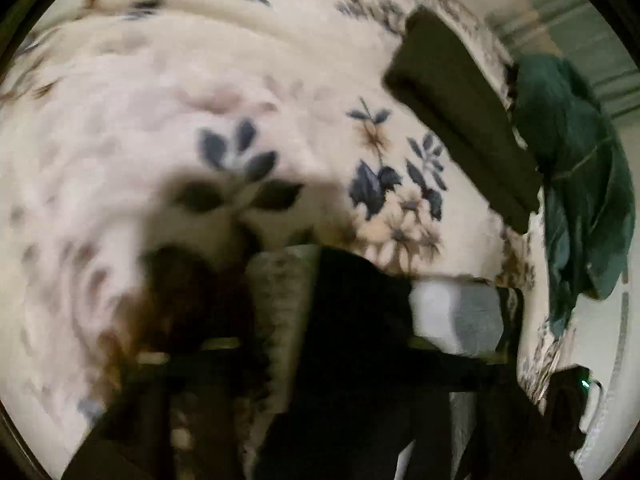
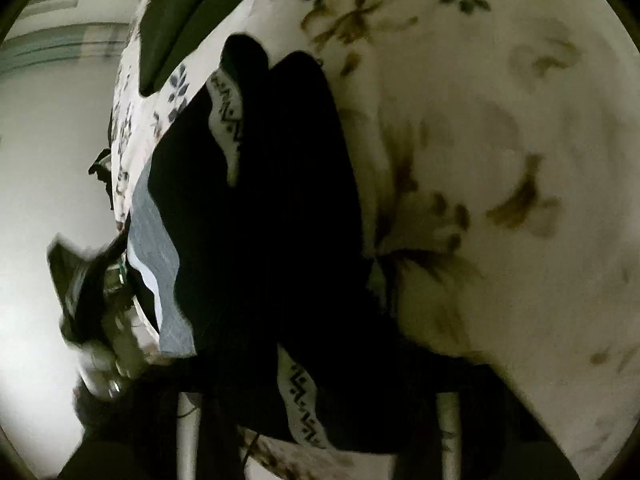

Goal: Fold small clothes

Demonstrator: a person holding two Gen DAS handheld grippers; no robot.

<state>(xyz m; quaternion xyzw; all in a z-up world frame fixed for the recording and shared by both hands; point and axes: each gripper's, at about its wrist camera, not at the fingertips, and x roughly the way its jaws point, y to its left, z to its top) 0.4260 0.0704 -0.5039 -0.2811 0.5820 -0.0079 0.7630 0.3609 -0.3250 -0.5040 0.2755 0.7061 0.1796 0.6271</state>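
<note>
A small dark garment (image 2: 272,200) with a white patterned band (image 2: 228,120) and a grey-and-white part (image 2: 160,256) hangs over the floral bed cover (image 2: 500,160). My right gripper (image 2: 320,420) is shut on its lower edge; the pale fingers (image 2: 448,432) flank the cloth. In the left wrist view the same dark garment (image 1: 352,312) fills the bottom centre, its grey part (image 1: 468,312) to the right. My left gripper (image 1: 320,380) is dark and blurred and appears shut on the garment.
A dark olive folded item (image 1: 460,120) lies on the floral cover (image 1: 160,120) at the right. A dark green garment (image 1: 580,184) hangs over the bed's edge. The other hand-held gripper (image 2: 96,292) shows at the left over pale floor.
</note>
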